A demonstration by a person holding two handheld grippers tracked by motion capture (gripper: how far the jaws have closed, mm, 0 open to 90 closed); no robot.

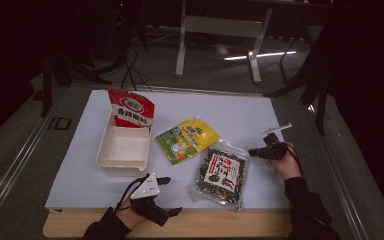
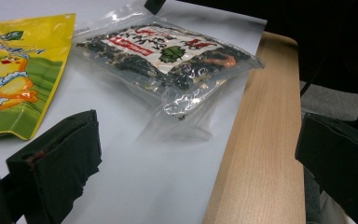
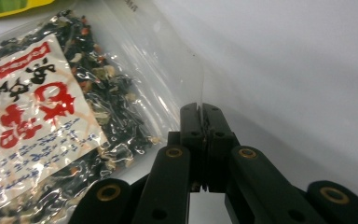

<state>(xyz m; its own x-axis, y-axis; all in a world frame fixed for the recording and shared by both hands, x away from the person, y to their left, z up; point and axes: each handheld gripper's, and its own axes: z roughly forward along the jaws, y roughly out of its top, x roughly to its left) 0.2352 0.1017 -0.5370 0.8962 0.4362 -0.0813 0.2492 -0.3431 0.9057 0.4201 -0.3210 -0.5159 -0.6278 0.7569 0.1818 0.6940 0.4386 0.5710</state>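
A clear bag of dark dried mix with a red-and-white label [image 1: 222, 172] lies flat on the white mat, right of centre. My right gripper [image 1: 253, 151] is at the bag's upper right corner. In the right gripper view, it [image 3: 201, 112] is shut on the bag's clear plastic edge [image 3: 186, 70], with the bag's label [image 3: 42, 121] to the left. My left gripper [image 1: 169, 196] rests at the table's front edge, open and empty. The left gripper view has its fingers [image 2: 56, 172] wide apart, with the bag [image 2: 168, 53] lying ahead of them.
A yellow pouch [image 1: 186, 139] lies left of the bag, also seen in the left gripper view [image 2: 14, 70]. A white tray [image 1: 104, 150] stands at the left with a red pouch [image 1: 131, 107] upright at its far end. The wooden table edge [image 2: 261, 140] runs along the front.
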